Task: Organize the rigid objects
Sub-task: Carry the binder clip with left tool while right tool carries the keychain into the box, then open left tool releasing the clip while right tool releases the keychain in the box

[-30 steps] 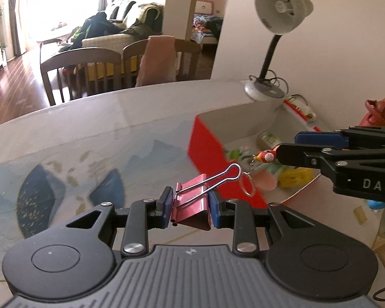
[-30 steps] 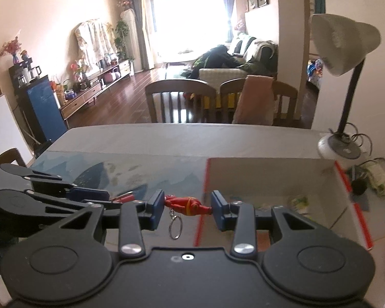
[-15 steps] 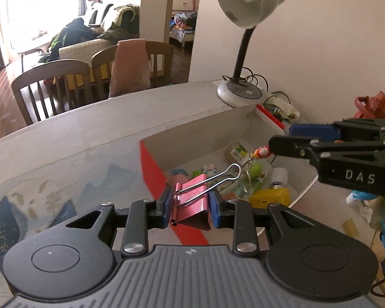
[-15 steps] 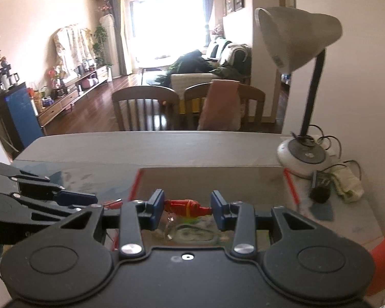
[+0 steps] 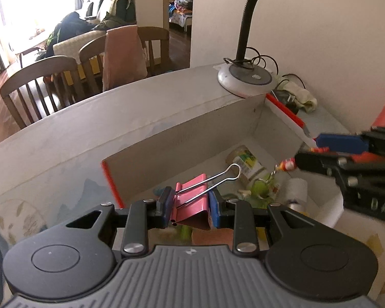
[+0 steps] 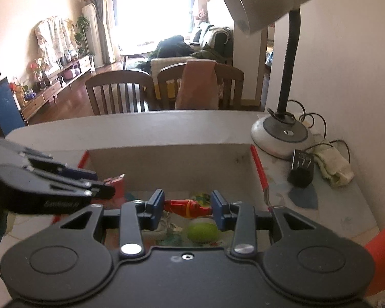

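Observation:
My left gripper (image 5: 190,206) is shut on a pink binder clip (image 5: 192,200) with silver wire handles, held above the open box (image 5: 182,138) with red edges. My right gripper (image 6: 187,205) is shut on a small red and orange figure keychain (image 6: 186,206), also held over the box. In the left wrist view the right gripper (image 5: 305,155) comes in from the right with the keychain (image 5: 286,165) and its ring hanging. In the right wrist view the left gripper (image 6: 100,186) and the clip (image 6: 116,186) show at the left.
The box holds several small items, among them a green ball (image 6: 202,232), a white roll (image 5: 296,188) and a labelled bottle (image 5: 245,159). A desk lamp (image 6: 279,131) stands behind the box, with a black plug (image 6: 300,172) and a cloth (image 6: 335,169). Chairs (image 6: 118,92) stand past the table's far edge.
Both grippers have moved forward and to the right with their objects, from beside the box's red left edge to above its inside. The lamp is nearer.

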The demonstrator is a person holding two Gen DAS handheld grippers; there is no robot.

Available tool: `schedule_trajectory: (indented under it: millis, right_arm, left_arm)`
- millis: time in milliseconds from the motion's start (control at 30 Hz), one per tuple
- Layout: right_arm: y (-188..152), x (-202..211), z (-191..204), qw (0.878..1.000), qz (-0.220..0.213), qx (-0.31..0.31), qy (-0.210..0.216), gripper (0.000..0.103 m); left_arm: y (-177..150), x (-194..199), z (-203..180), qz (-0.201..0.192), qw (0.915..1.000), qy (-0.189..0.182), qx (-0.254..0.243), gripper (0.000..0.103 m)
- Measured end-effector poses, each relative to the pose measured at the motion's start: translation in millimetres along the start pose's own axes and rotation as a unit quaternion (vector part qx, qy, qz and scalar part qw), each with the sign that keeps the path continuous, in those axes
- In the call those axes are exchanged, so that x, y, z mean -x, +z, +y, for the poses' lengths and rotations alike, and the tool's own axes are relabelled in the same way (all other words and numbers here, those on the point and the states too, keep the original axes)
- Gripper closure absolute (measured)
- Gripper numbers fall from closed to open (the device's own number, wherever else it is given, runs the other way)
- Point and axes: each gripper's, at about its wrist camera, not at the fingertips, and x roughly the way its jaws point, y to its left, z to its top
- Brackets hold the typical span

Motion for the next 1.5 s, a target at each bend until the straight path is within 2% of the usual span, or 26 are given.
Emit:
schedule_trajectory:
  millis: [333,633,1200,1367,1500]
  right_arm:
    - [-13,-29,-6,0.999,0.029,0.012,0.005,0.065]
    - [-26,-48,-2,0.997,0.058,0.046,0.015,0.065]
    - [-41,-63,-4,0.991,0.116,0.056,0.022,0.062]
    - [-42,-59,-7,0.991,0.119,0.048,0.033,0.049]
    - [-41,-52,-7,0.992,0.111,0.045,0.036,0.044]
  left_arm:
    - [25,-55,-12,0.025,0.9994,0.022,-0.008,0.074]
    - [32,-89,-18,0.056,0.9983,0.019,-0.005,0.074]
    - [24,-111,-27,0.102,0.9945,0.016,-0.019,0.074]
    - [19,-105,-28,0.099,0.9947,0.021,-0.019,0.074]
    - [16,-97,-28,0.094,0.9951,0.028,-0.013,0.074]
